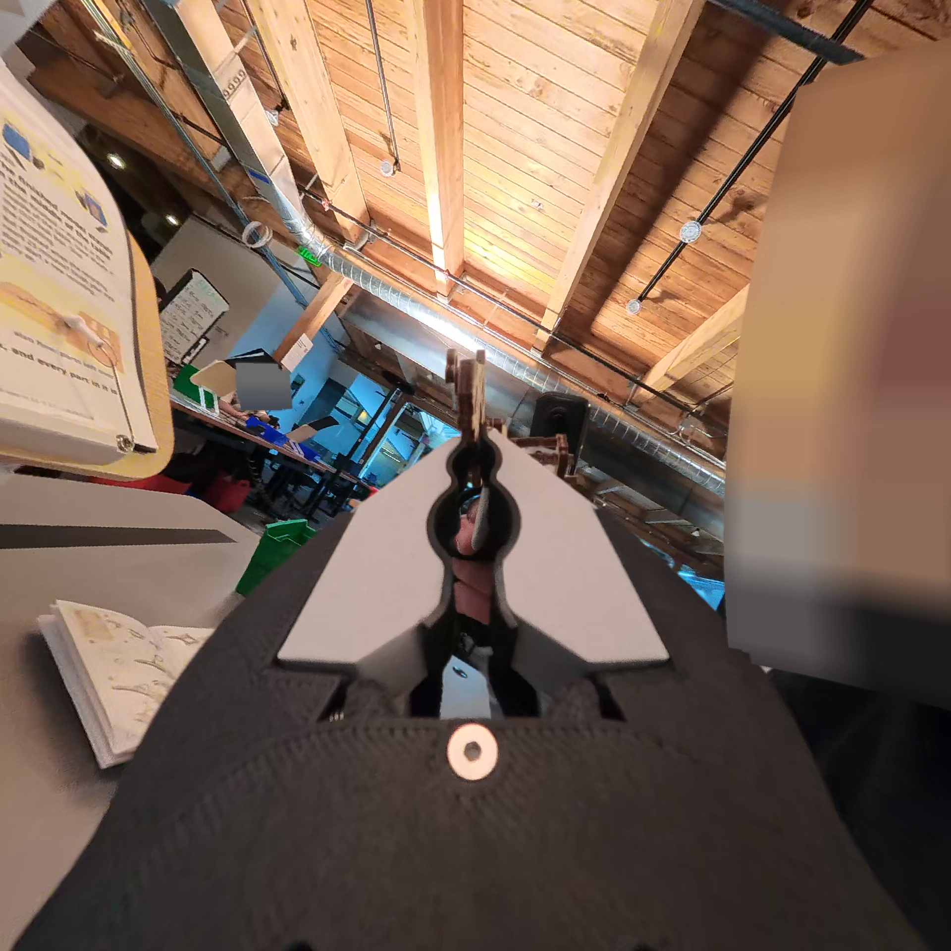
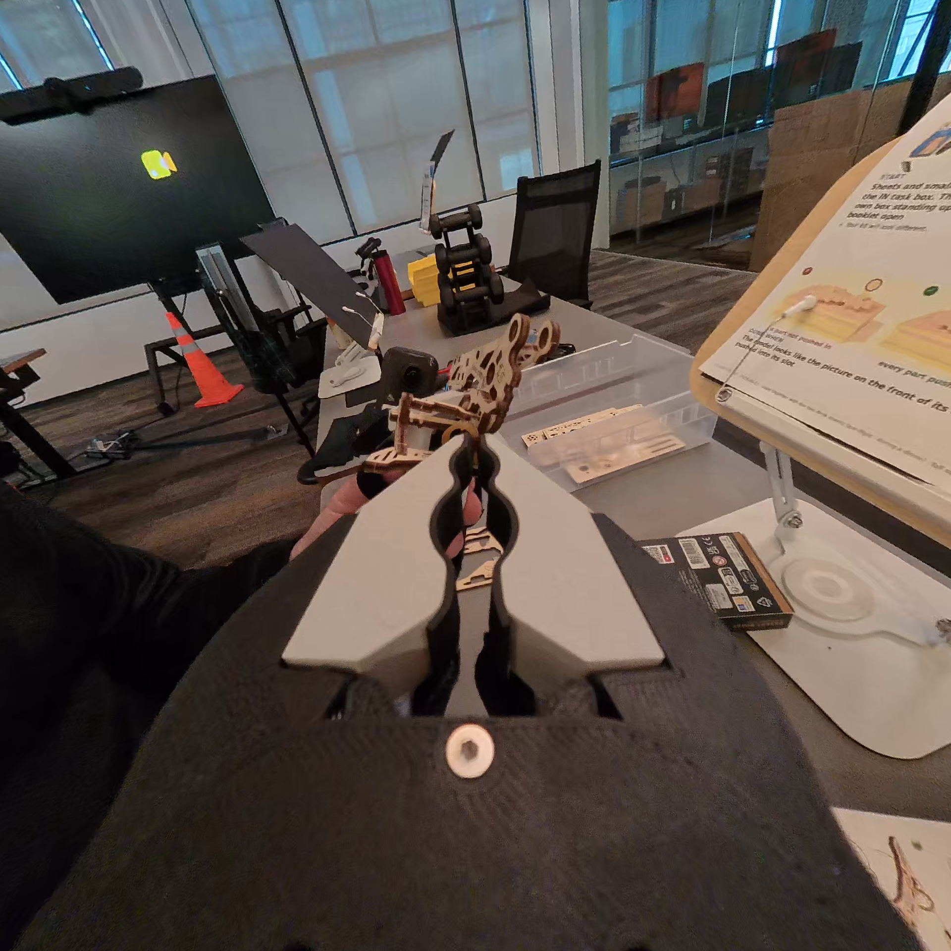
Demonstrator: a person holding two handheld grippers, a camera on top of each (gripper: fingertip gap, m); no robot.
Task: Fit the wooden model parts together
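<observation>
The wooden model [image 2: 489, 370] is a light perforated plate with brown struts [image 2: 411, 411] sticking out to its left. My right gripper [image 2: 476, 445] is shut, its tips pinching the model's lower edge above the grey table. In the left wrist view the model [image 1: 471, 396] stands edge-on against the ceiling, with struts [image 1: 545, 447] to the right. My left gripper [image 1: 471, 442] points upward and is shut on that plate. A person's fingers [image 2: 334, 509] show under the model, and also through the left jaws' gap.
A clear plastic bin [image 2: 684, 411] holds flat wooden sheets. An instruction board on a white stand [image 2: 849, 319] rises at right, with a black box [image 2: 720, 576] beside its base. An open booklet [image 1: 118, 669] lies at left. A small camera [image 2: 411, 370] and a dumbbell rack [image 2: 463, 278] stand behind.
</observation>
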